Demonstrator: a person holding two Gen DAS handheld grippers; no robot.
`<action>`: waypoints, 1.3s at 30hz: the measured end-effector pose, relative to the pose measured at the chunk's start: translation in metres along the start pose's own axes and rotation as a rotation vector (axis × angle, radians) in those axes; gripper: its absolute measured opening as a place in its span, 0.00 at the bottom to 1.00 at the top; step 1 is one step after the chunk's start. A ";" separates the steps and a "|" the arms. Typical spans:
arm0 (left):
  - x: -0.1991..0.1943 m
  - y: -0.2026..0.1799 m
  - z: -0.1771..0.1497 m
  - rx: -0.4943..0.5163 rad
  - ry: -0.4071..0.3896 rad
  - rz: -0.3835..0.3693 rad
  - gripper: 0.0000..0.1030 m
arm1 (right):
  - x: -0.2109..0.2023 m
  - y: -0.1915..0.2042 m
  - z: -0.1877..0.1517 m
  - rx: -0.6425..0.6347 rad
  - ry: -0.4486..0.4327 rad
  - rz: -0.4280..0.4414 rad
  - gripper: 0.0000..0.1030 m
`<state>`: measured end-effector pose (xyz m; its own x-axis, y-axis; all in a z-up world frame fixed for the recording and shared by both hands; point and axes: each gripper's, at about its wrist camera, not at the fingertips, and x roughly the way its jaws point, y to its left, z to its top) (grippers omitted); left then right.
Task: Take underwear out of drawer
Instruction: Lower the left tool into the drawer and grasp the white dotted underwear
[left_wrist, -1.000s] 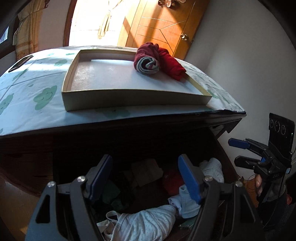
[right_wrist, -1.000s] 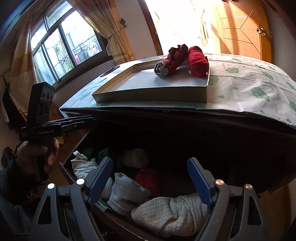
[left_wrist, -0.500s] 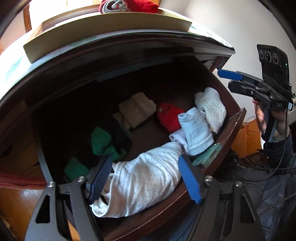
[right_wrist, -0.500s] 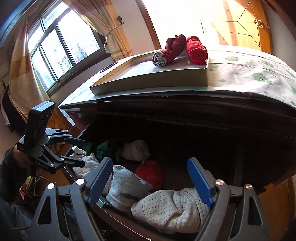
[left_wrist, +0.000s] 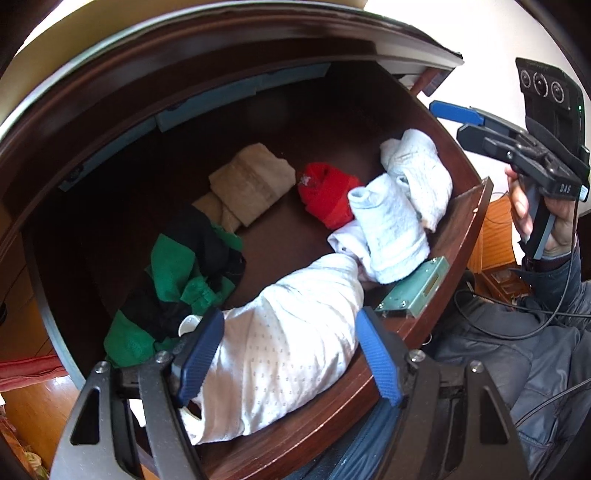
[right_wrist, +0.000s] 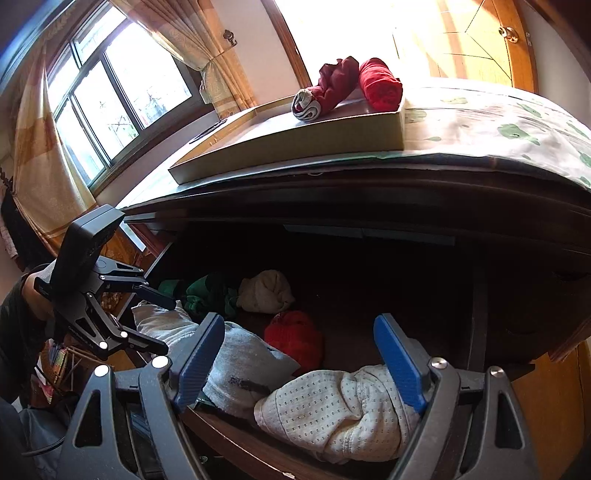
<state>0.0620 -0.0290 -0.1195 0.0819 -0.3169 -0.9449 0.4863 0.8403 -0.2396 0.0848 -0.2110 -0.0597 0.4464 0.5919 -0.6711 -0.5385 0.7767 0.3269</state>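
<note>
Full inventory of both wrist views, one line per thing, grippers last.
Dark wooden drawer: 1, brown, pulled open under the dresser top.
White dotted cloth bundle: 1, white, at the drawer's front edge, between the left gripper's fingers but not pinched.
Pale grey rolled cloth: 1, by the drawer's front wall.
White rolled cloth: 1, behind the grey one.
Red rolled cloth: 1, mid drawer.
Beige folded cloth: 1, towards the back.
Green and black garment: 1, left side.
Shallow cardboard tray: 1, tan, on the dresser top.
Red rolls in tray: 2, dark red and bright red.
Left gripper: open, over the dotted bundle.
Right gripper: open, above the drawer front.
</note>
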 end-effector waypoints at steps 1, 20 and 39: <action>0.002 0.001 0.002 -0.001 0.008 -0.001 0.72 | 0.000 0.000 0.000 0.002 -0.001 0.000 0.82; 0.044 -0.017 0.030 0.169 0.227 0.007 0.73 | -0.002 -0.010 -0.007 0.025 -0.006 -0.010 0.83; 0.029 0.004 0.016 0.135 0.121 -0.037 0.31 | -0.004 -0.014 -0.010 0.034 -0.002 -0.019 0.83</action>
<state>0.0801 -0.0416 -0.1443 -0.0396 -0.2839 -0.9580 0.5999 0.7600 -0.2500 0.0830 -0.2269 -0.0683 0.4582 0.5773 -0.6759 -0.5054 0.7947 0.3362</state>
